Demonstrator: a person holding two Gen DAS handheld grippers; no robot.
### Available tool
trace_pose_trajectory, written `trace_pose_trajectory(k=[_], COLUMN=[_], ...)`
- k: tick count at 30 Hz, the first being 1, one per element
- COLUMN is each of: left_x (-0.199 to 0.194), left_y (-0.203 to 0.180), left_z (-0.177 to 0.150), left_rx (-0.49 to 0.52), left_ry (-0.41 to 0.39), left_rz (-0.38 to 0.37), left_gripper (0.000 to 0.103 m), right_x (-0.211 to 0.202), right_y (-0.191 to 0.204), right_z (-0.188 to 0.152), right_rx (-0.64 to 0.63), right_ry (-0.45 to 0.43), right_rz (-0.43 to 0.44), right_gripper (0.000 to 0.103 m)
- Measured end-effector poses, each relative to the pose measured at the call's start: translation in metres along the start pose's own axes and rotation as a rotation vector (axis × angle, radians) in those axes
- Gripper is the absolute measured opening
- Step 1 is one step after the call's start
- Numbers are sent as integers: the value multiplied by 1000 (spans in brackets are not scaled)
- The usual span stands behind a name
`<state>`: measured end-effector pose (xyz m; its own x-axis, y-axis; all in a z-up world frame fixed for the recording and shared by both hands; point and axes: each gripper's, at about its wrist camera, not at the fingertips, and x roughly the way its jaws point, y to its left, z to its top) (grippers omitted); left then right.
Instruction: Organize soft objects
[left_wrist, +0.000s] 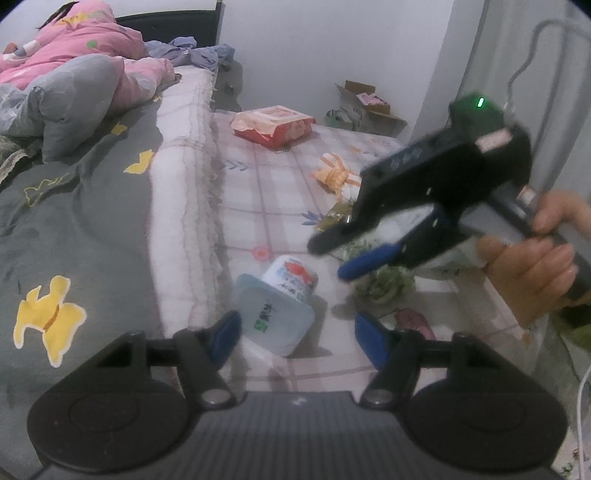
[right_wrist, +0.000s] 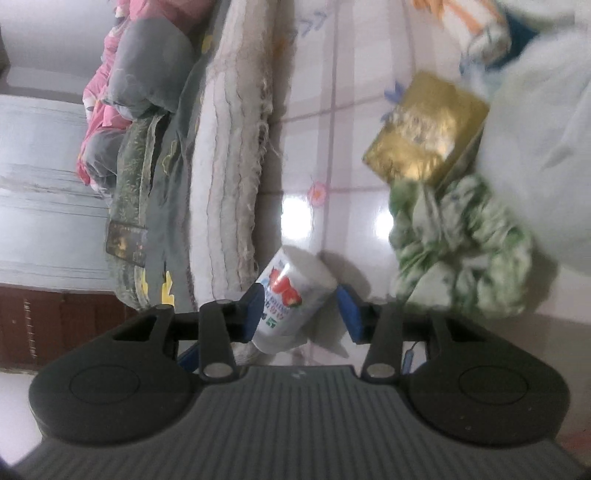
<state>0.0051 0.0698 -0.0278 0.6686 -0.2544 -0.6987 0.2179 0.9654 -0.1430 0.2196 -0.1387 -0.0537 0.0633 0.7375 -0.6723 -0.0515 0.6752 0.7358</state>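
Note:
A white soft pack with red print (left_wrist: 291, 277) lies on the checked floor mat (left_wrist: 266, 192), leaning on a pale blue pack (left_wrist: 273, 317). My left gripper (left_wrist: 295, 334) is open just in front of the blue pack, pads clear of it. My right gripper (left_wrist: 332, 256), held by a hand (left_wrist: 532, 266), hangs open above and to the right of the white pack. In the right wrist view the white pack (right_wrist: 291, 295) shows between the right gripper's (right_wrist: 301, 314) blue pads, with a gap at the right pad. A crumpled green-and-white cloth (right_wrist: 461, 251) lies beside it.
The bed's quilted edge (left_wrist: 177, 221) and grey cover (left_wrist: 74, 221) rise at left, with a person in pink (left_wrist: 74, 48) lying on it. On the mat are a gold packet (right_wrist: 424, 129), an orange striped cloth (left_wrist: 336, 173), a red wipes pack (left_wrist: 273, 123) and a cardboard box (left_wrist: 365, 107).

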Motion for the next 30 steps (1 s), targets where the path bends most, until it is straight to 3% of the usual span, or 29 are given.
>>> trace_pose_trajectory(k=[4, 8, 13, 17, 19, 20, 21, 25, 28, 30], left_x=[3, 8, 6, 0, -1, -1, -1, 0, 0, 1], left_y=[-2, 3, 15, 21, 22, 22, 21, 20, 19, 17], left_z=[-3, -8, -15, -18, -17, -18, -17, -16, -15, -13], left_rx=[15, -14, -63, -79, -83, -83, -81, -77, -72, -67], left_ry=[17, 63, 91, 87, 86, 85, 85, 81, 72, 72], left_rz=[10, 19, 19, 22, 20, 19, 19, 14, 7, 6], left_gripper=[69, 69, 69, 69, 69, 69, 69, 69, 69, 69], right_x=[-5, 9, 48, 75, 79, 80, 81, 64, 57, 58], right_y=[25, 62, 101, 107, 102, 98, 94, 67, 36, 19], right_z=[2, 2, -10, -18, -18, -16, -13, 5, 16, 17], right_rx=[-157, -361, -620, -719, -712, -685, -644, -422, -213, -120], right_ry=[-18, 49, 135, 187, 186, 186, 188, 157, 187, 221], right_rz=[-53, -146, -306, -396, -414, -404, -375, -222, -36, 30], right_gripper=[65, 81, 85, 85, 79, 66, 64, 63, 63, 63])
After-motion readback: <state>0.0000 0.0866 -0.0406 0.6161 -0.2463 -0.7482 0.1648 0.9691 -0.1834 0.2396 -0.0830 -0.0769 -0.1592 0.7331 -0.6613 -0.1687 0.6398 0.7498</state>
